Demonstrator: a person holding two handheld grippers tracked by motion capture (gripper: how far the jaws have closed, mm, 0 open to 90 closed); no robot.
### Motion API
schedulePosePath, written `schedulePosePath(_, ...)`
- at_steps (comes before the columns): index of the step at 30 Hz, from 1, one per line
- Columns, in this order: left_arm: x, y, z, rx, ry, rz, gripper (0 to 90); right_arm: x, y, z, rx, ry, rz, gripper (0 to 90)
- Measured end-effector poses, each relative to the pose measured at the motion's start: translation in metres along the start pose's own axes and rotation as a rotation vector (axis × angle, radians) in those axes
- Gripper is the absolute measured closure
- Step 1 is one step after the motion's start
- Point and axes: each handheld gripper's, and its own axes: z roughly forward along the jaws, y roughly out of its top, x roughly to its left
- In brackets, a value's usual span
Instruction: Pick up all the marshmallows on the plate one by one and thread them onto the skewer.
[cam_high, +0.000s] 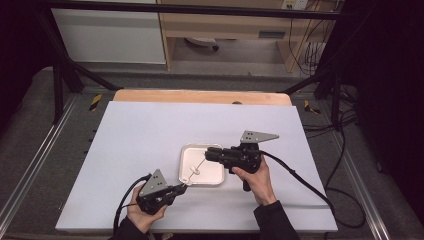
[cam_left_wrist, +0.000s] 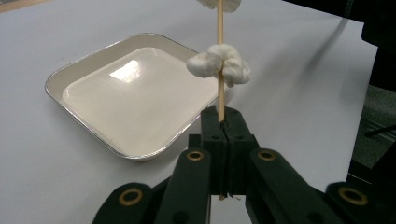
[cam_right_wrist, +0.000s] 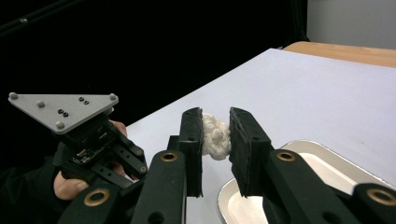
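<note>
Skewer (cam_high: 196, 170) work sits at the middle of the white table (cam_high: 140, 145) in the high view: a thin stick runs slantwise over the near left corner of a shallow tray (cam_high: 216, 176), with two white lumps threaded on it. The left gripper (cam_high: 181, 188), held in the person's left hand (cam_high: 144, 212) near the table's front edge, pinches the stick's lower end just off the tray's corner. The right gripper (cam_high: 209, 154), in the right hand (cam_high: 259, 181), reaches in from the right above the tray and meets the stick's upper end; a cable trails from each tool toward the front and right. In the left gripper view, the jaws are clenched tight on the skewer (cam_left_wrist: 220, 79), which rises straight up between them. One lump (cam_left_wrist: 219, 64) hangs on the stick a little above the jaws, and a second lump (cam_left_wrist: 219, 4) is cut off by the top edge. The tray (cam_left_wrist: 70, 77) lies to the left on the table, its pale floor glossy and bare, its rim silvery. In the right gripper view, the two jaws stand close on either side of a lump (cam_right_wrist: 215, 136), both pads touching it, so the tool grasps the lump. Below and to the right shows the tray's rim (cam_right_wrist: 299, 145). At left the other gripper (cam_right_wrist: 98, 154) with its grey plate is held in a hand (cam_right_wrist: 70, 184) beside the table's edge.
</note>
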Motion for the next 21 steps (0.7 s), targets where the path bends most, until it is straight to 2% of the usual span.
schedulePosePath(7,-0.0009,-0.0008,0.0000,-0.015,0.001,0.001,88.7,0.0003,-0.0026,0.0033,-0.003,0.033,0.021,77.4)
schedulePosePath(21,-0.0023,-0.0027,0.0022,-0.015,0.003,0.007,88.7,0.0038,-0.0079,0.0075,-0.007,0.059,0.034,79.9)
